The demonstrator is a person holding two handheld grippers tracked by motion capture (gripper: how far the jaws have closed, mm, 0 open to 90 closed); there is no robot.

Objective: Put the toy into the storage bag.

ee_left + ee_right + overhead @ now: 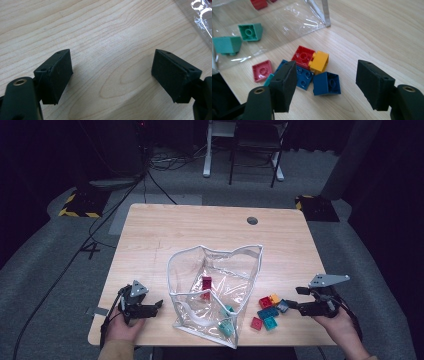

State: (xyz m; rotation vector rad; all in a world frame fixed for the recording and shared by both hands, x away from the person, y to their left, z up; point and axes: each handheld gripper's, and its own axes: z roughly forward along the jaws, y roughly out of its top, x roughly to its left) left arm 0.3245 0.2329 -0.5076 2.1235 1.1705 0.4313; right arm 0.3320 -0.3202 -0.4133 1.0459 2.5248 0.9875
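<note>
Spread black fingers (284, 87) of the right gripper (329, 86) frame a dark blue plastic brick (327, 83) at lower centre — ready to pinch; the left gripper (112, 75), fingers spread too, idles over bare wooden worktop (105, 32).

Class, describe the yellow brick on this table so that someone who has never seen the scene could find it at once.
Start at the clear plastic bag in the middle of the wooden table. Just outside it, toward the right gripper, lies a small heap of loose bricks. The yellow brick sits at the heap's far edge against a red brick, the only yellow one there.
</note>
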